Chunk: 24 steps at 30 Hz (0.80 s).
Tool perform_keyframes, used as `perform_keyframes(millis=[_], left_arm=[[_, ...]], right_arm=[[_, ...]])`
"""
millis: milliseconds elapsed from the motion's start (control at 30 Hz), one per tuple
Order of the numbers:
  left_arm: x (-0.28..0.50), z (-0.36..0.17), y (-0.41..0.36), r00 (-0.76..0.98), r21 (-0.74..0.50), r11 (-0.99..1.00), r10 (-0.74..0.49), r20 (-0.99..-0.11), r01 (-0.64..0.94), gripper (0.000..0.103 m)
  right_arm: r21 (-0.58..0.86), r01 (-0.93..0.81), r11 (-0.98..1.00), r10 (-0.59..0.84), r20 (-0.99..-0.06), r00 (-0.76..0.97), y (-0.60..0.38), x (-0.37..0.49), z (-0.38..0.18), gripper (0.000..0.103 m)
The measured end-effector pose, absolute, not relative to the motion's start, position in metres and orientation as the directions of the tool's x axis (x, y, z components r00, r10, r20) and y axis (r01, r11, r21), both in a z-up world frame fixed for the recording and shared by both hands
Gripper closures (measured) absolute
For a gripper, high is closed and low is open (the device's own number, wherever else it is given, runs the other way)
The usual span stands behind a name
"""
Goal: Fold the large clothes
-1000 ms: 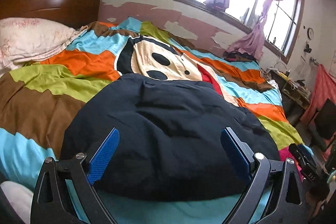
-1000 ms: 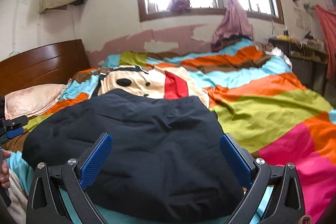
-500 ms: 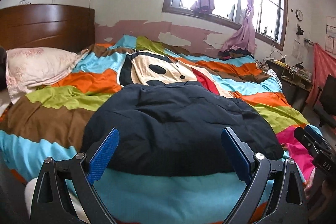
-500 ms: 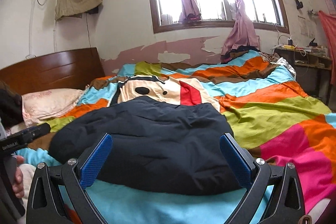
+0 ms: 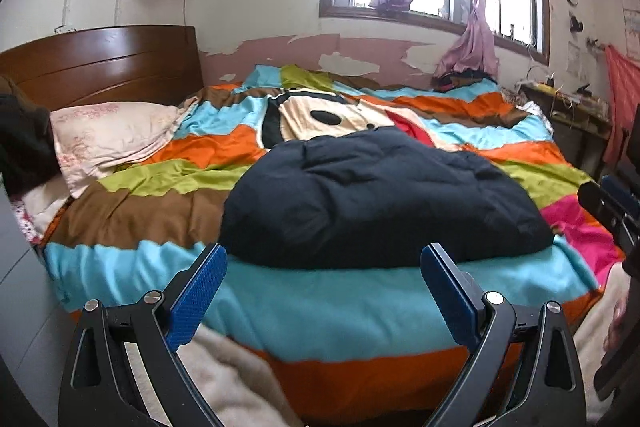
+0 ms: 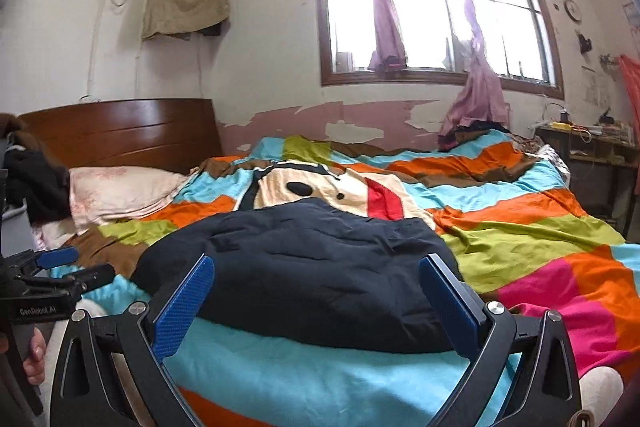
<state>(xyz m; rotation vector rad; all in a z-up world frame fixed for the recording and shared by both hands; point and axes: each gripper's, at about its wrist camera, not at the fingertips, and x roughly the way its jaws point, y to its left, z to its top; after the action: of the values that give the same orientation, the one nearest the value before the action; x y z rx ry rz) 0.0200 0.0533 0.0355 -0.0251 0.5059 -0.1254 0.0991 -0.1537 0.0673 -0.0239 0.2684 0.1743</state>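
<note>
A dark navy padded garment lies folded into a rounded bundle on the striped bedspread, near the bed's front edge. It shows in the right wrist view too as the same navy garment. My left gripper is open and empty, held back from the bed with the bundle beyond its fingertips. My right gripper is also open and empty, just short of the garment's near edge. Each view catches the other gripper at its side edge.
A pale floral pillow and a wooden headboard are at the left. A cluttered side table stands at the right under the window. A cream blanket hangs below the bed's front edge. A hand grips the left tool.
Both grippers have drawn back and lifted away from the garment, which now lies farther off. More of the bed's front edge and the room shows. The jaws stayed open.
</note>
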Motion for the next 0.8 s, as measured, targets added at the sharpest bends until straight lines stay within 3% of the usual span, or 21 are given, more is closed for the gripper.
perform_keyframes(millis=[800], left_arm=[[-0.007,0.018,0.065,0.88,-0.054,0.992,-0.123,-0.459,0.111,0.008]], right_arm=[[-0.045,-0.149,0.988,0.129,-0.302,0.945,-0.132,0.06,0.04,0.0]])
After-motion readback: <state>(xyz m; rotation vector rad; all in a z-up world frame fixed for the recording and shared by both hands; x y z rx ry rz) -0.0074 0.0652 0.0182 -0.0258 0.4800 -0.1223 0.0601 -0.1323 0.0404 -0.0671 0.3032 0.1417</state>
